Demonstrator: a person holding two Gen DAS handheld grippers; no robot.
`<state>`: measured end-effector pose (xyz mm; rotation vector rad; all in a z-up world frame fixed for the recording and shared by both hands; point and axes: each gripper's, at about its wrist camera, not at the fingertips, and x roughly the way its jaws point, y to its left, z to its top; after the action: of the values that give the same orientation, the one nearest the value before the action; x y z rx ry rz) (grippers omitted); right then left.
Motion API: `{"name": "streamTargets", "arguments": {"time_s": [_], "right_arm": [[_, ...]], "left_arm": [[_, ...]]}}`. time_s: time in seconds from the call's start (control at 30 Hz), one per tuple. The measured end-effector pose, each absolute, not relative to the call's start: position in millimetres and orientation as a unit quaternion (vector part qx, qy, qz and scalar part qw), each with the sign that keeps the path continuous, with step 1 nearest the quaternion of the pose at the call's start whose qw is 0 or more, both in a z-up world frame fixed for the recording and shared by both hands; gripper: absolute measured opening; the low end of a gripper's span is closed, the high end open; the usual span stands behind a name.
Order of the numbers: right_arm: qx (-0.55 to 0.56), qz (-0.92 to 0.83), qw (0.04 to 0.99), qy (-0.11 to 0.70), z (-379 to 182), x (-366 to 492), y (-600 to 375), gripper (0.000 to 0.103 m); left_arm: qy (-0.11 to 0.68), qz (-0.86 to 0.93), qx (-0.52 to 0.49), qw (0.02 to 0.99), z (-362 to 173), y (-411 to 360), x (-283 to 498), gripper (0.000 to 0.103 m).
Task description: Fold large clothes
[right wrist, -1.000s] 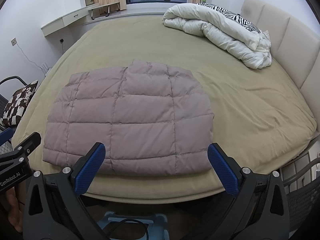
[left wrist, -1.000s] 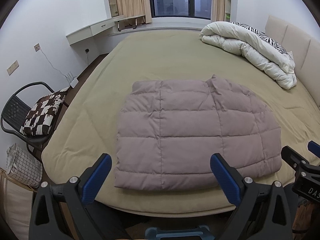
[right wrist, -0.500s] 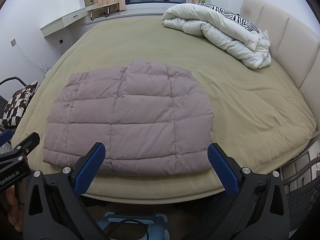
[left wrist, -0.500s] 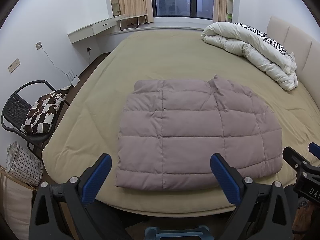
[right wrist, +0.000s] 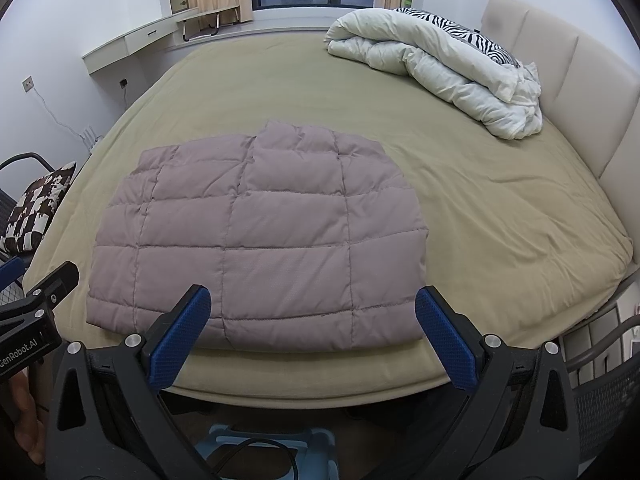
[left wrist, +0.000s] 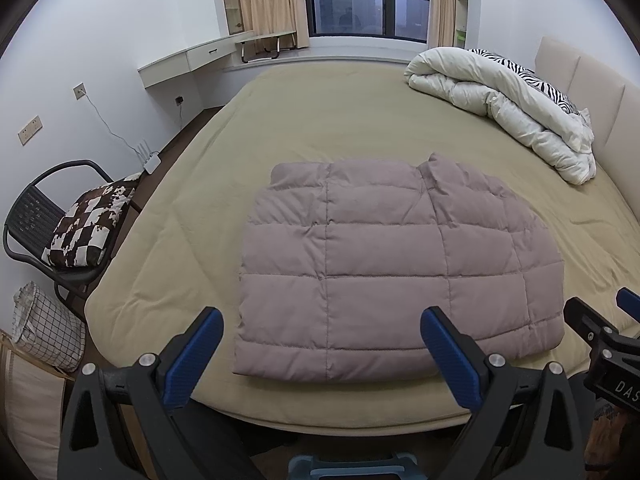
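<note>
A mauve quilted down jacket [left wrist: 396,268] lies folded flat into a rough rectangle on the olive bed [left wrist: 320,120], near its front edge; it also shows in the right wrist view [right wrist: 260,236]. My left gripper [left wrist: 320,356] is open and empty, held off the bed in front of the jacket's near left part. My right gripper [right wrist: 312,336] is open and empty, in front of the jacket's near right part. Neither touches the jacket. The right gripper [left wrist: 608,344] shows at the left wrist view's right edge, and the left gripper [right wrist: 32,312] at the right wrist view's left edge.
A white duvet with a zebra pillow [left wrist: 512,100] is piled at the bed's far right by the padded headboard [right wrist: 568,80]. A black chair with a checked cushion [left wrist: 76,232] and a wire basket [left wrist: 44,332] stand left of the bed. A desk shelf [left wrist: 188,60] lines the window wall.
Both grippers have drifted slightly, so the jacket sits a little lower in view. The jacket itself has not moved and the jaws stay open.
</note>
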<state>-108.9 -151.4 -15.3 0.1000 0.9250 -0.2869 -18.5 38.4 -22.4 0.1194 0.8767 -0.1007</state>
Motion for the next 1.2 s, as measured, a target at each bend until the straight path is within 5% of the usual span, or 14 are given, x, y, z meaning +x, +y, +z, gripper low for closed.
{"name": "streamTargets", "arguments": {"time_s": [1.2], "right_arm": [[0.04, -0.136, 0.882, 0.45, -21.4, -105.9, -151.8, 0.103]], "left_arm": [[0.41, -0.046, 0.057, 0.909, -21.5, 33.6, -22.1, 0.102]]}}
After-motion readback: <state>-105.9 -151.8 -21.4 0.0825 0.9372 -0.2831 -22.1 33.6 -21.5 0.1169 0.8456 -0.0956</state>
